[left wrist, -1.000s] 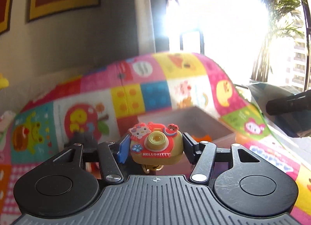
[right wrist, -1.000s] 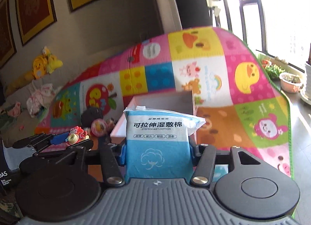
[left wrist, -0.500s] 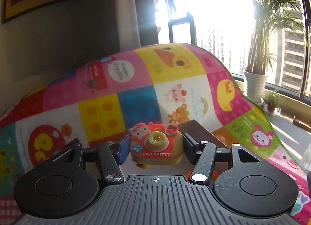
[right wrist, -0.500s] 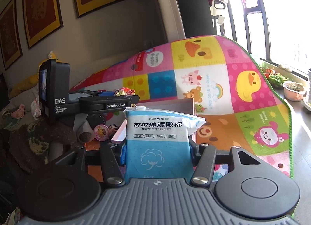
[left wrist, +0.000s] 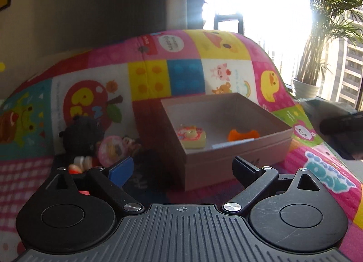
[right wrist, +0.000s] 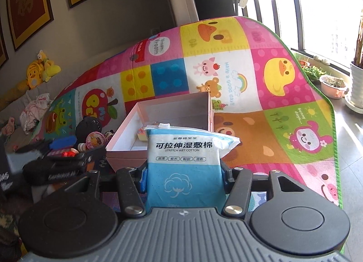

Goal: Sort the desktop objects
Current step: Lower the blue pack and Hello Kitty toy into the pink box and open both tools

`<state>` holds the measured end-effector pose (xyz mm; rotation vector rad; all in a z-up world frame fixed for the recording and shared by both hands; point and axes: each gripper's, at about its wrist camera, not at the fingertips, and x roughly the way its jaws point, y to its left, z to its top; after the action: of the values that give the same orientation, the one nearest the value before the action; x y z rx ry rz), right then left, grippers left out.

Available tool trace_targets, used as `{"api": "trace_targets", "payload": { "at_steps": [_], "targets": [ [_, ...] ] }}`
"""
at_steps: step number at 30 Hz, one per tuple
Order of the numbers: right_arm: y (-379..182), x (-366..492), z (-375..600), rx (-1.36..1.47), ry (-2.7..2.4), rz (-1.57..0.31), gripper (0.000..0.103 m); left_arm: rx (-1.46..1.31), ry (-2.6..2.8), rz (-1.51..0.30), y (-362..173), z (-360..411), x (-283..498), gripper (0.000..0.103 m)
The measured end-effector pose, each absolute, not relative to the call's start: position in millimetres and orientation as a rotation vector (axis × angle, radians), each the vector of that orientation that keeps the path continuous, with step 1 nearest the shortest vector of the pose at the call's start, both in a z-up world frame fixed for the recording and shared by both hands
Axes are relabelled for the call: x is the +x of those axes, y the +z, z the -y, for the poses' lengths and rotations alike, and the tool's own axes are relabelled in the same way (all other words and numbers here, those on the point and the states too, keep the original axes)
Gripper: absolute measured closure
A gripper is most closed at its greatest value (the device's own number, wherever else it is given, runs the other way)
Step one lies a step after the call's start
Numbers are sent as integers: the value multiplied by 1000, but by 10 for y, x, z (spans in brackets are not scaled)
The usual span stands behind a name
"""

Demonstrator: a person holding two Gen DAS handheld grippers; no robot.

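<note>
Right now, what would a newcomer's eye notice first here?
The bright patchwork play mat covers nearly everything. In its middle stands an open cardboard box holding a yellow toy camera and an orange piece. The right tongs grip a blue cotton-pad packet.

Pink box (left wrist: 238, 155), white inside; yellow-pink toy camera (left wrist: 191, 136); blue-white cotton pack (right wrist: 185, 166); multicolour patchwork cartoon mat (right wrist: 283, 80).

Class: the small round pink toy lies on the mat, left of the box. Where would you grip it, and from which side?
Across the rim of the round pink toy, from above. It looks like a flat disc with neighbours crowding its sides, so only the top seems free.
</note>
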<state>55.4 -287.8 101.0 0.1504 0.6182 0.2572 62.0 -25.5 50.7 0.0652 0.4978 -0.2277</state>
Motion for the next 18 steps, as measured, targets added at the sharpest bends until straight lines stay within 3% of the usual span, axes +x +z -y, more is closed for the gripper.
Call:
{"api": "trace_targets", "payload": {
  "at_steps": [6, 10, 11, 18],
  "targets": [
    [1138, 1062, 2465, 96, 287, -613, 48, -119, -67, -596, 126, -254, 396, 4],
    [1288, 1509, 2175, -7, 209, -495, 48, -226, -61, -586, 58, -450, 343, 3],
    [1301, 1615, 2124, -28, 190, -475, 44, -229, -61, -571, 70, -441, 326, 3],
    [1084, 1814, 2069, 3, 180, -562, 40, -206, -57, -554, 98, -368, 323, 3]
  ]
}}
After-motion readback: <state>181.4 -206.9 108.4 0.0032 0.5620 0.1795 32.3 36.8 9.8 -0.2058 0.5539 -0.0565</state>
